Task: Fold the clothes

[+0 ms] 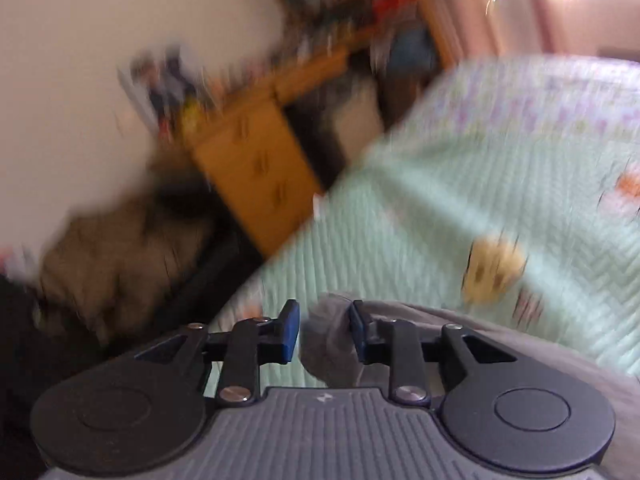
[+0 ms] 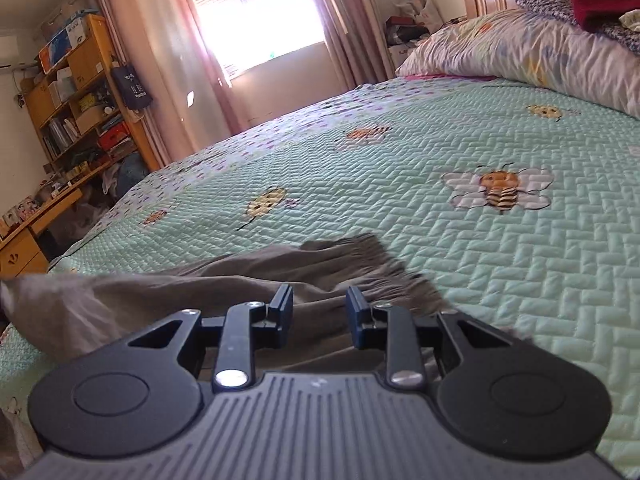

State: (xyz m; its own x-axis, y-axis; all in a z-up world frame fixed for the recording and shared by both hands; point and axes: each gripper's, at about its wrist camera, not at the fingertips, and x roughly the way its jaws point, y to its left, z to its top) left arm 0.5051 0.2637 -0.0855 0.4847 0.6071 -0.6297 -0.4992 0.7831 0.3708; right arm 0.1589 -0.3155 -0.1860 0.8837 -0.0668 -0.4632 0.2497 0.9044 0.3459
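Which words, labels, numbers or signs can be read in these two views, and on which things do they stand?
None can be read.
Boxes on the shelf: printing too small to read.
Books on the desk: covers too small to read.
Right gripper: small mark on the body, not legible.
Left gripper: small mark on the body, not legible; this view is blurred.
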